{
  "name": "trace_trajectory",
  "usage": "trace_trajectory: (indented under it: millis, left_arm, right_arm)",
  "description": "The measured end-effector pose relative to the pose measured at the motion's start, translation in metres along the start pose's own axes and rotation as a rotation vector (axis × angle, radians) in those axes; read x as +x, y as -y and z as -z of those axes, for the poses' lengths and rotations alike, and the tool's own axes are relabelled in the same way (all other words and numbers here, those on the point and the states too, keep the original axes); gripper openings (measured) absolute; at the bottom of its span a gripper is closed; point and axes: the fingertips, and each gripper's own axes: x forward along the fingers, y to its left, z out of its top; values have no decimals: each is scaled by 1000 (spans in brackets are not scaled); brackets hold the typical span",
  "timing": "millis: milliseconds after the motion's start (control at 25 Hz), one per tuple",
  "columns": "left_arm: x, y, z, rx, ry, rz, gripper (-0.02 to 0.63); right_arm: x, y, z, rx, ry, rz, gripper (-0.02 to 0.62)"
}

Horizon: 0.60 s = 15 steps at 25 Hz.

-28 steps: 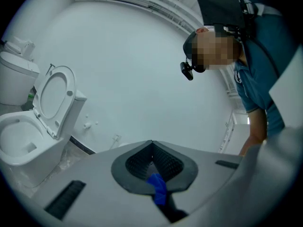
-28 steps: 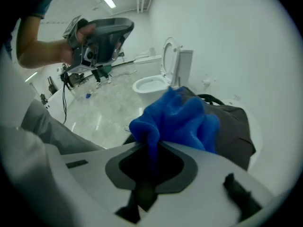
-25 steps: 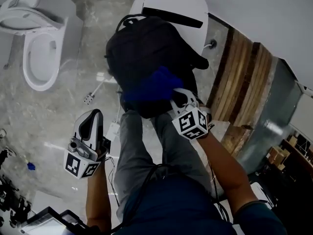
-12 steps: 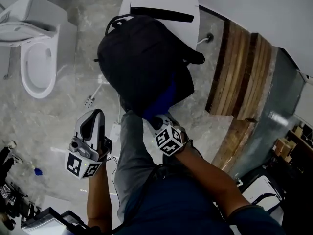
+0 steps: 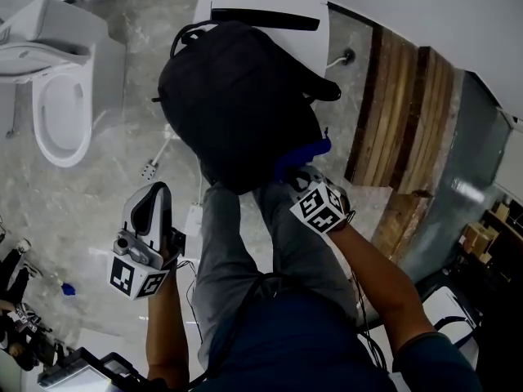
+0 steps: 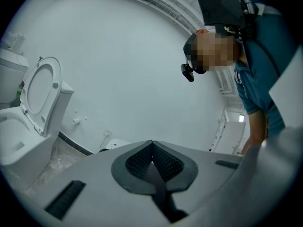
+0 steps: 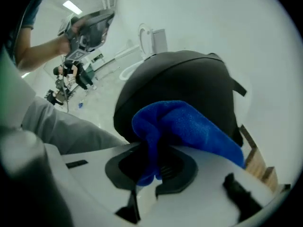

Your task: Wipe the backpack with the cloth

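Observation:
A black backpack [image 5: 237,104] rests on the person's knees and leans against a white rounded unit [image 5: 270,6]. My right gripper [image 5: 299,170] is shut on a blue cloth [image 5: 302,152] and presses it to the backpack's lower right edge. In the right gripper view the blue cloth [image 7: 189,126] bulges out of the jaws against the backpack [image 7: 180,74]. My left gripper [image 5: 157,196] hangs apart at the left of the knees, above the floor. In the left gripper view its pads [image 6: 142,160] meet with nothing between them.
A white toilet [image 5: 57,96] with its lid up stands at the far left on the marble floor [image 5: 139,72]. Wooden planks [image 5: 400,113] lie at the right by the white wall. A floor drain [image 5: 148,167] lies beside the left knee.
My right gripper has carried the cloth from the backpack's front down to its lower middle, then right to the lower right edge. The left gripper has stayed still.

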Motion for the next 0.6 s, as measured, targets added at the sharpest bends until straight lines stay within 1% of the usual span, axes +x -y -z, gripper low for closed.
trace_trajectory:
  millis: [80, 120, 200, 240, 280, 320, 400, 440, 480, 520, 600]
  left_arm:
    - [-1, 0, 2, 0, -1, 0, 6]
    - [-1, 1, 4, -1, -4, 1, 6]
    - [-2, 1, 8, -3, -14, 2, 6]
    - [-2, 1, 9, -6, -19, 4, 6]
    - [-1, 2, 9, -8, -22, 7, 6]
    - [2, 3, 9, -8, -23, 12, 6]
    - [8, 5, 5, -2, -20, 21, 6]
    - [10, 6, 4, 1, -18, 23, 6]
    - [12, 6, 3, 3, -17, 25, 6]
    - [12, 7, 2, 4, -16, 24, 6]
    - [12, 6, 1, 6, -16, 19, 6]
  right_arm:
    - [-27, 53, 5, 71, 35, 122, 43]
    - [-40, 80, 1, 115, 77, 188, 44]
    - [-58, 124, -25, 174, 186, 299, 43]
    - [-61, 135, -47, 168, 236, 331, 43]
    - [-59, 138, -74, 128, 277, 350, 44]
    - [-54, 133, -105, 55, 313, 360, 43]
    - [-41, 112, -165, -141, 374, 360, 44]
    - [-35, 103, -189, -223, 395, 355, 44]
    - [-30, 101, -208, -272, 408, 351, 44]
    - [-26, 105, -220, -284, 413, 353, 44]
    - [-26, 124, -226, -232, 414, 364, 44]
